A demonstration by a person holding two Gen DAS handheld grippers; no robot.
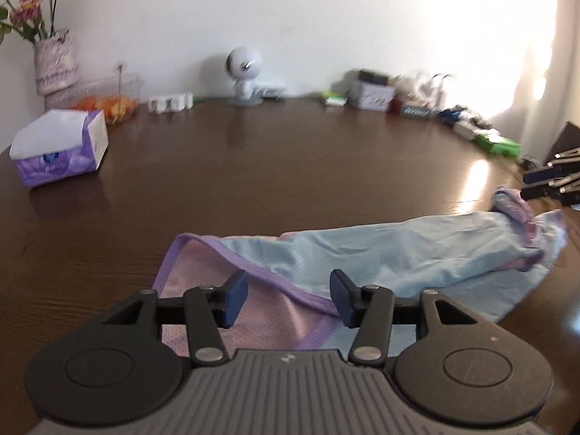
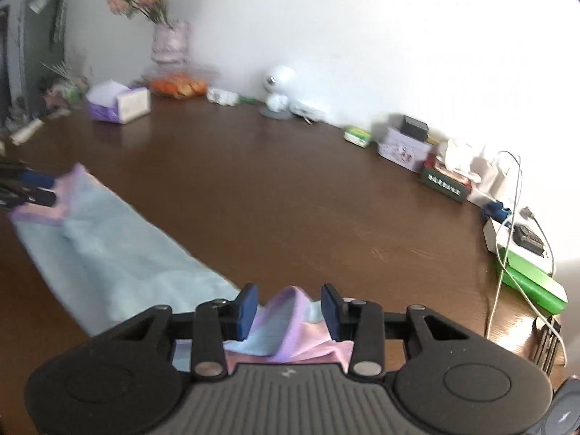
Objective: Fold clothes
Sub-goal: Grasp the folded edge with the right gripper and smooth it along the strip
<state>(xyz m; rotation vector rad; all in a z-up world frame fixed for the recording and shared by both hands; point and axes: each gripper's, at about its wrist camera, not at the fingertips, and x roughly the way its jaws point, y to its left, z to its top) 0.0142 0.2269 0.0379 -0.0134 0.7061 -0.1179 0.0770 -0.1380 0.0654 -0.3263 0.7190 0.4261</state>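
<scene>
A light blue garment with pink mesh lining and purple trim (image 1: 398, 253) lies stretched across the dark wooden table (image 1: 290, 166). My left gripper (image 1: 288, 295) is open over its near end, with the purple hem between the blue pads, not clamped. My right gripper (image 2: 290, 308) is open around a raised purple and pink fold of the garment (image 2: 293, 311) at the other end. The garment's blue body (image 2: 108, 250) runs off to the left in the right wrist view. Each gripper shows in the other's view: the right (image 1: 551, 185), the left (image 2: 25, 188).
A purple tissue box (image 1: 58, 152) stands on the left. A vase of flowers (image 1: 54, 61), a fruit basket (image 1: 108, 98), a small white camera (image 1: 243, 72) and boxes (image 1: 373, 94) line the back edge. Green boxes and cables (image 2: 525, 268) sit at the right.
</scene>
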